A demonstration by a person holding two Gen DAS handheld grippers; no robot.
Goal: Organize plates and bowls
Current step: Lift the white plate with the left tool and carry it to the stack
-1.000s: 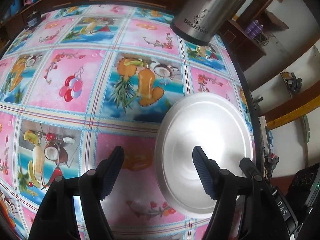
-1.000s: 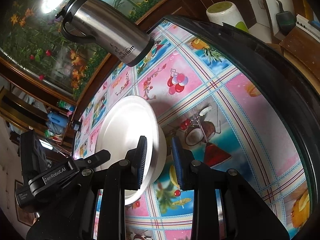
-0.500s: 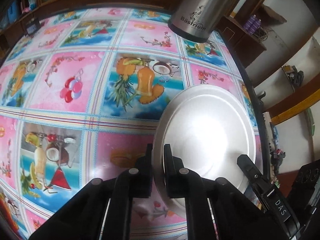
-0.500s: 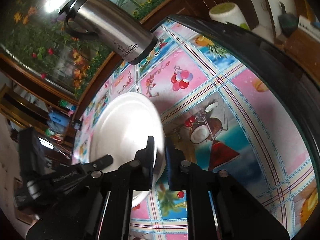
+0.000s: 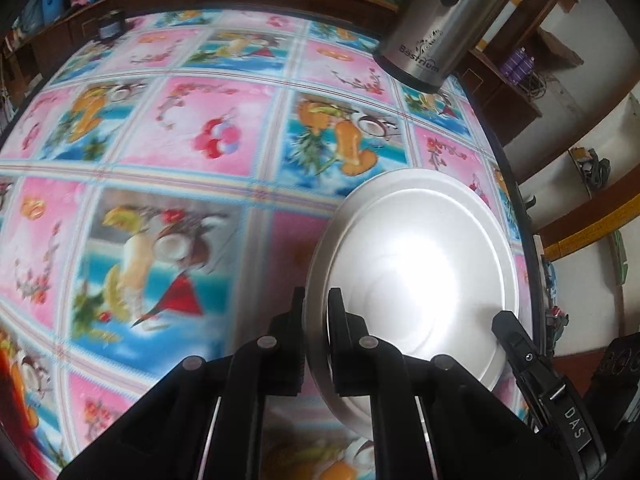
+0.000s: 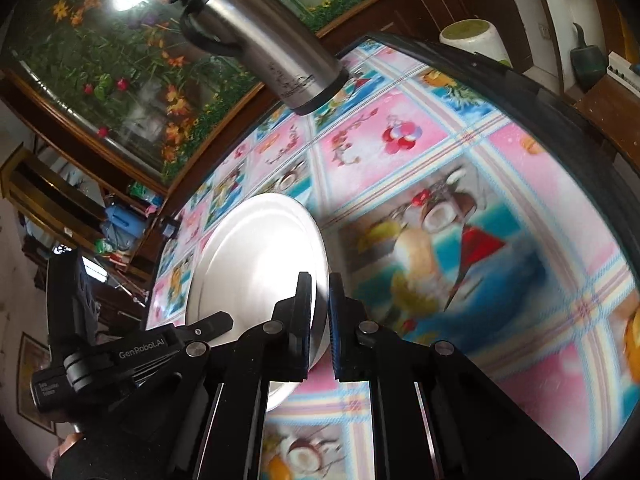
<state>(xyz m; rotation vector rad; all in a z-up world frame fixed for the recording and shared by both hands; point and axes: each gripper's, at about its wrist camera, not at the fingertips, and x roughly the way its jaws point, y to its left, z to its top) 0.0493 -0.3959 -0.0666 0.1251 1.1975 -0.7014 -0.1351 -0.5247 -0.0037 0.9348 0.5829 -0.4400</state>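
A shiny steel plate (image 5: 416, 272) hangs above the fruit-print tablecloth near the table's right edge. My left gripper (image 5: 316, 308) is shut on the plate's left rim. My right gripper (image 6: 319, 292) is shut on the opposite rim of the same plate (image 6: 256, 264). Each gripper shows in the other's view, the right one at the plate's lower right (image 5: 516, 344), the left one at the lower left (image 6: 208, 322). The plate is lifted off the cloth and tilted.
A steel thermos jug (image 5: 444, 20) stands at the table's far right corner, also in the right wrist view (image 6: 272, 48). The table's dark rim (image 5: 516, 200) runs close beside the plate. Wooden shelves and a flower mural lie beyond the table.
Both grippers closed on the plate's rims, the left from wide open. They have lifted the plate off the cloth and carried it; the tablecloth is motion-blurred now.
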